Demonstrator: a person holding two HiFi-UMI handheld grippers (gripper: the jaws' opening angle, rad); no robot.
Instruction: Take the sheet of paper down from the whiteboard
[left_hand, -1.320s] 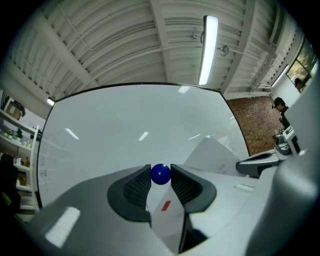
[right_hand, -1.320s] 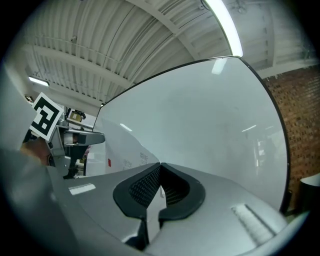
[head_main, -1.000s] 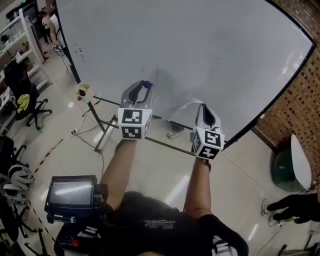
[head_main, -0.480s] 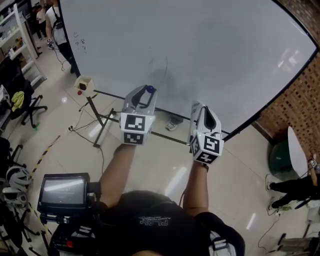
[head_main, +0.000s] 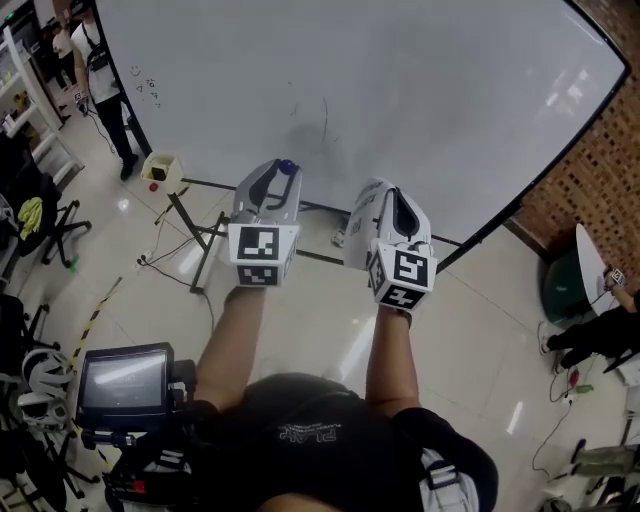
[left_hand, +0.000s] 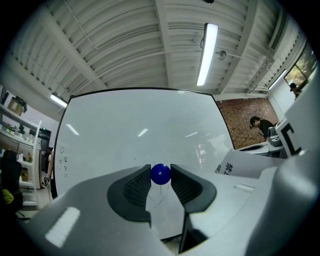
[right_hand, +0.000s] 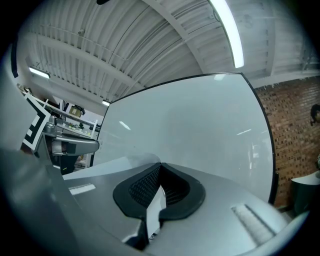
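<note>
Clenched shut in right gripper (right_hand: 159, 166): the paper (left_hand: 235, 170), off the whiteboard (head_main: 400, 90). Seemingly light, floppy, easily torn; best pinched at an edge. Nipped in left gripper (left_hand: 160, 169): a smooth magnet (left_hand: 160, 175).

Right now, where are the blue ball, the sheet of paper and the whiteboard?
blue ball (left_hand: 160, 174): left gripper view, its round front.
sheet of paper (head_main: 359, 230): head view, its white face.
whiteboard (head_main: 400, 90): head view, its bare middle.
</note>
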